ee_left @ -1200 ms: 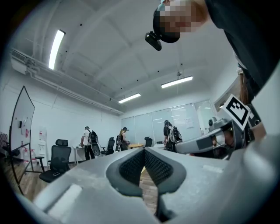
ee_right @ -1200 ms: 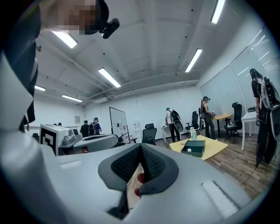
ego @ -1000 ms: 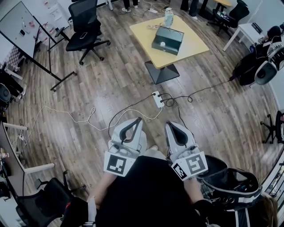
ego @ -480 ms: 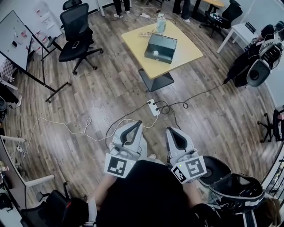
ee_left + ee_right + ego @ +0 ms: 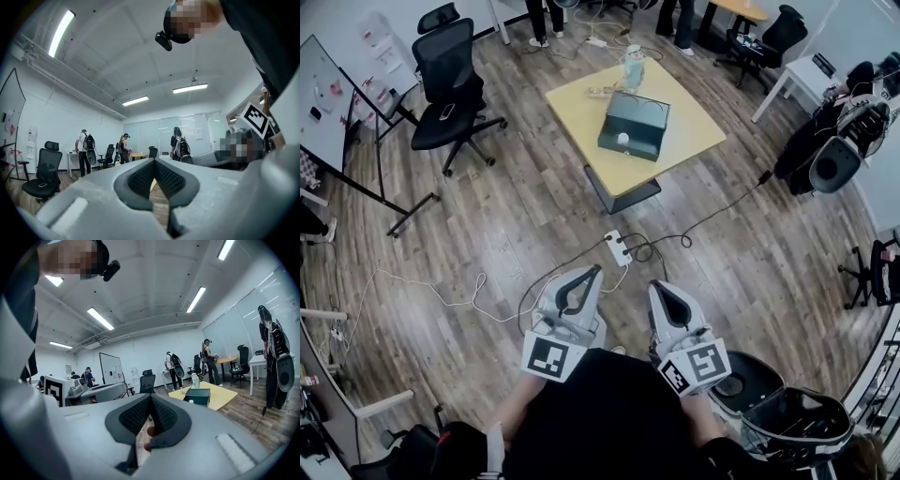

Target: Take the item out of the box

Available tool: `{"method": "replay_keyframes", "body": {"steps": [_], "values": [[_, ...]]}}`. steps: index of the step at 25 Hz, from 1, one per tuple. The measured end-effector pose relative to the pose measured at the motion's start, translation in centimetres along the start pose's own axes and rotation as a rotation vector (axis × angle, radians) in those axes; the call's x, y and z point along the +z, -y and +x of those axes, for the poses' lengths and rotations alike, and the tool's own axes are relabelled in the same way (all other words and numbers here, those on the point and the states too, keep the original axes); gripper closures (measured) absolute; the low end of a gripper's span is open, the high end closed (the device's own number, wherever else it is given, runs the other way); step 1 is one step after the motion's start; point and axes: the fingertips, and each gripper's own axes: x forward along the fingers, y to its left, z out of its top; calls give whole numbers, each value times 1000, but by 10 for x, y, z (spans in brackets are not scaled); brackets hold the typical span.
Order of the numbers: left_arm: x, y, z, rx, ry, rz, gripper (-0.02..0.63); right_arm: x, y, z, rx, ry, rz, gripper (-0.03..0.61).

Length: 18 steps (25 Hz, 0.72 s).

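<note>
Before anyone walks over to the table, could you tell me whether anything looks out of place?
A white power strip lies on the wood floor in front of the yellow table, with loose cables trailing from it both ways across the walking path. Nothing looks spilled or damaged.

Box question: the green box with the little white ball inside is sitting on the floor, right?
Not quite. The green box with the white ball inside is sitting on top of the yellow table, not on the floor. The head view shows it there, well ahead of both grippers.
</note>
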Motion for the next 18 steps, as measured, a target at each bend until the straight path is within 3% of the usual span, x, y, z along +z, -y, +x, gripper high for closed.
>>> {"method": "replay_keyframes", "body": {"steps": [8,18], "values": [[-4,-44,42,-5,-17,46,612,12,18,52,-22,6,5,575],[0,-89,74,-61,-1,3,612,24,32,101,-70,23,4,575]]}}
